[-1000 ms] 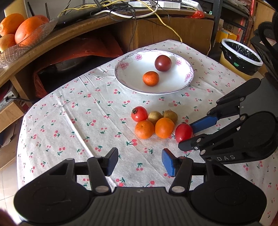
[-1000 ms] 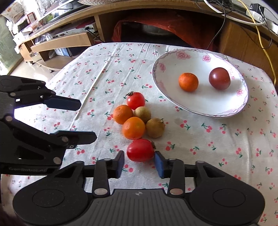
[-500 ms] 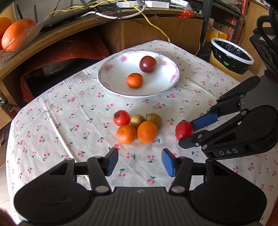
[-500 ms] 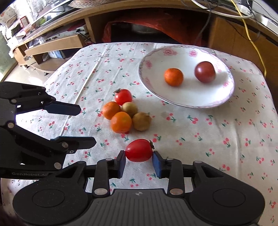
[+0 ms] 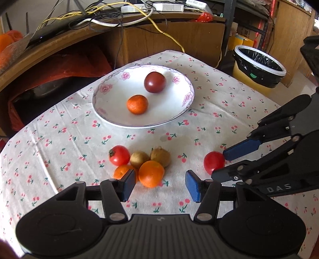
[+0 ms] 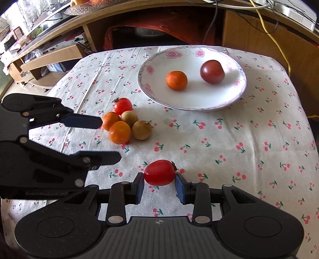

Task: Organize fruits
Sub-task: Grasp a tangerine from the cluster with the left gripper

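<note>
My right gripper is shut on a red tomato and holds it above the cherry-print tablecloth; the tomato also shows in the left wrist view. My left gripper is open and empty, just in front of a cluster of fruit: a large orange, a small orange, two brown kiwis and a second tomato. A white floral plate behind the cluster holds a small orange and a dark purple fruit.
A bin with a black liner stands beyond the table's right edge. A wooden desk with cables runs behind the table. A glass bowl of oranges sits at the far left.
My right gripper has lifted the tomato away from the cluster and drawn it back to the right. My left gripper has moved closer to the cluster and stays open.
</note>
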Motion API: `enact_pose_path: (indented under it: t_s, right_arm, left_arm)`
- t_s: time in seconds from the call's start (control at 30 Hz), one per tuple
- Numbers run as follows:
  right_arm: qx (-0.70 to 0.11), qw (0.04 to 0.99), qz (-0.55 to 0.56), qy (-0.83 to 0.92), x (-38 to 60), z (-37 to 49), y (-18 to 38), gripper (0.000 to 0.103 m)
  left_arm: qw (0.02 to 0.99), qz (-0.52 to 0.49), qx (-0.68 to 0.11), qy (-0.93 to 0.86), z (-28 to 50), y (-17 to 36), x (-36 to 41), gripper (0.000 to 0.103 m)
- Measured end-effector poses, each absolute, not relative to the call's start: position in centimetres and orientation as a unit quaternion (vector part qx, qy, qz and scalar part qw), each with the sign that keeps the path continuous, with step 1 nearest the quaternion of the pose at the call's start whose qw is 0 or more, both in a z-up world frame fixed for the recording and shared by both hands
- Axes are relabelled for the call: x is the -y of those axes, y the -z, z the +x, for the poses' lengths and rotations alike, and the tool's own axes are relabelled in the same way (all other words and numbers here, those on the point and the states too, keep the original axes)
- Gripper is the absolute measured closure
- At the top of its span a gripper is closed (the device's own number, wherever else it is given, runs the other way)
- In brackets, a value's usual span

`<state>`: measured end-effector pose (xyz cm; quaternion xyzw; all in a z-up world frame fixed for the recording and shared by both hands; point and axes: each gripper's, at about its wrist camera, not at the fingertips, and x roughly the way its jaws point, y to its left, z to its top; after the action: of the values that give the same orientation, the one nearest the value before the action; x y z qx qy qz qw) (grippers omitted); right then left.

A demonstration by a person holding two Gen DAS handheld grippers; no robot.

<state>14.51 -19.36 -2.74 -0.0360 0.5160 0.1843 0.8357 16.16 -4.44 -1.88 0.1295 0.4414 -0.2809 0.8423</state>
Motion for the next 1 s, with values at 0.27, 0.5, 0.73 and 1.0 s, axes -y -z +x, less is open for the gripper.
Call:
enact_pose_path:
  t_s: [0.27,0.5,0.73,1.0]
  right_arm:
    - [-0.511,0.840,-0.023,-0.180,20.5,14.1,2.3,0.073]
    - [-0.513,0.839,-0.018,-0.179,20.8,13.9,2.1,0.073]
    - [-0.515,0.837,-0.025,-0.183,20.3,14.0,2.4,0.073]
    - [-0.512,0.837,-0.026,-0.190,19.7,14.6,2.7,0.072]
  left_arm:
    - [0.830,0.136,-0.446,0.306,15.5,1.7,5.1,0.041]
    - [0.820,0.129,-0.450,0.329,14.9,1.1,4.9,0.041]
    - [0.820,0.176,-0.447,0.313,14.9,2.8,6.3,0.041]
    - [0.823,0.168,-0.452,0.302,15.3,3.2,6.1,0.049]
